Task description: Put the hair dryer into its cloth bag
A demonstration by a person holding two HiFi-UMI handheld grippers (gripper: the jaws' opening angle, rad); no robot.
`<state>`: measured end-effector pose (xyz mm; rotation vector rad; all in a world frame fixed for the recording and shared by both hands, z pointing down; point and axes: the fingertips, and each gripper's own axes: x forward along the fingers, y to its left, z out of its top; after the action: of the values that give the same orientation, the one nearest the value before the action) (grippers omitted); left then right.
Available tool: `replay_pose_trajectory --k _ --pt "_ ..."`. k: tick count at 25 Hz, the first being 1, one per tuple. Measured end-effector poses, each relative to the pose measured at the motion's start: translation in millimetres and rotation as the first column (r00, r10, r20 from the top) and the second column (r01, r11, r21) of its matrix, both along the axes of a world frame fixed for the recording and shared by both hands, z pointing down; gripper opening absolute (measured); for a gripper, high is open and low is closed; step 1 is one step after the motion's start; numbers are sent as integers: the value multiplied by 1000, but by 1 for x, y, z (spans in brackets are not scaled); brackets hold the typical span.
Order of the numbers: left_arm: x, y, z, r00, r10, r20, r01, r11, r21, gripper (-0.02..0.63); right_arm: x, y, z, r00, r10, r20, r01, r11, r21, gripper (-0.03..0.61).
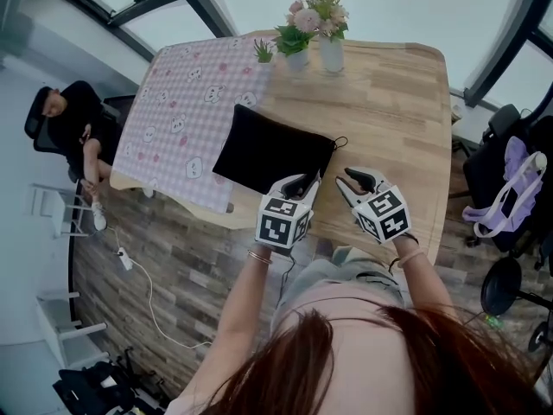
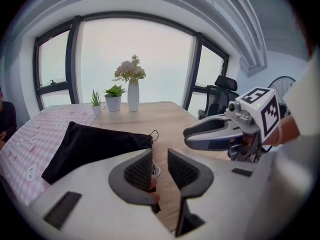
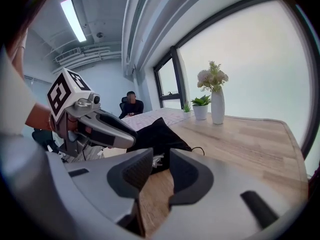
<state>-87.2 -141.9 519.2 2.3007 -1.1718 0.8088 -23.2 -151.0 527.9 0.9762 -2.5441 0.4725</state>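
Both my left gripper (image 2: 160, 164) and right gripper (image 3: 161, 161) stood slightly open, empty; the cloth bag (image 2: 90, 146) lay just ahead, leftward.

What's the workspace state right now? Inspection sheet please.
Surface: wooden table, pink checked cloth over the left part in the head view.
Job's things: black cloth bag lying on table, something white at its mouth; hair dryer not made out.
Clutter: flower vase, two potted plants at far edge.
Grippers: left gripper and right gripper open, empty, over near edge.
Cables: bag drawstring; white cable on floor.
Surroundings: seated person, office chair, windows.
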Motion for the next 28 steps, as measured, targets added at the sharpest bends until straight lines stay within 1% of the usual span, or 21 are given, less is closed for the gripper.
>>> replay_pose_trajectory --k 5,13,21,28 --pt "-3 9 -15 1000 3 -6 -2 999 47 72 0 11 -13 1000 31 -4 -31 999 39 71" --pt "-4 36 -36 999 10 -37 -7 995 100 37 4 36 -34 995 93 -23 -91 993 78 44" --pt "-2 67 -62 997 6 -81 8 984 178 31 12 67 -56 989 146 -16 -142 980 138 21" --pt "1 97 -84 997 13 -74 5 971 239 31 15 95 -71 986 168 11 -168 970 175 2"
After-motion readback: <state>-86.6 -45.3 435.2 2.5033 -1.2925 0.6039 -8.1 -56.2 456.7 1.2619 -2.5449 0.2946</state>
